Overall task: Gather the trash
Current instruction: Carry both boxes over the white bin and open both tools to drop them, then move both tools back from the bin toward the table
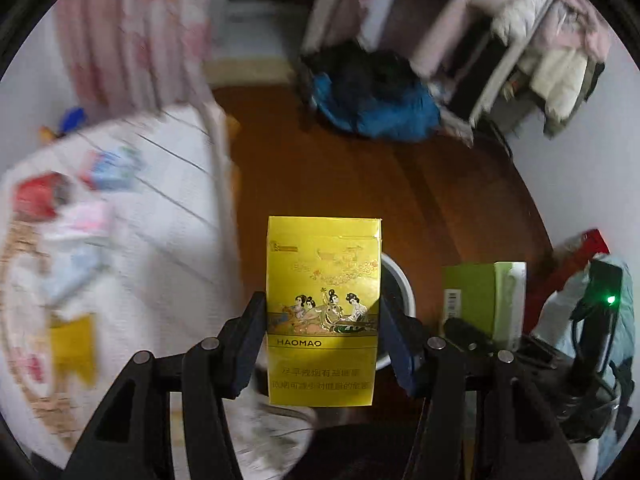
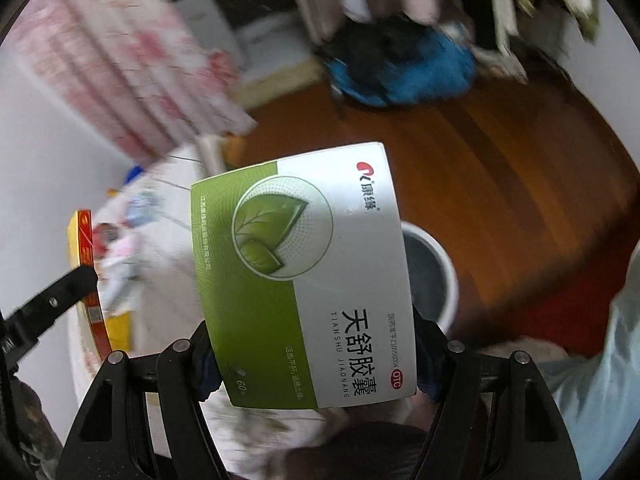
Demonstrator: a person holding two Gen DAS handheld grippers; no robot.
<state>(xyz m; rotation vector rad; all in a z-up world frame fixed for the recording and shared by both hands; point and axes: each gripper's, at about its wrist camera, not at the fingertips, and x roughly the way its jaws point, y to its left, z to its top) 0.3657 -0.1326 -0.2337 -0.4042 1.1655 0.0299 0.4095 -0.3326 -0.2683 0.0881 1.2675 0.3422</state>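
My left gripper (image 1: 322, 320) is shut on a yellow HAOMAO cigarette pack (image 1: 323, 308), held upright above the floor. My right gripper (image 2: 316, 344) is shut on a green and white medicine box (image 2: 304, 276). That box also shows in the left wrist view (image 1: 484, 300), at the right. A white round trash bin (image 2: 434, 276) stands on the wooden floor just behind and below both boxes; its rim shows in the left wrist view (image 1: 400, 276). The yellow pack's edge (image 2: 86, 276) shows at the left of the right wrist view.
A white table (image 1: 160, 216) at the left holds several blurred packets and wrappers, including a red one (image 1: 38, 194) and a blue one (image 1: 114, 168). A blue bag (image 1: 376, 108) lies on the brown floor. Clothes hang on a rack (image 1: 520, 32). Pink curtains (image 1: 132, 28) hang at the back left.
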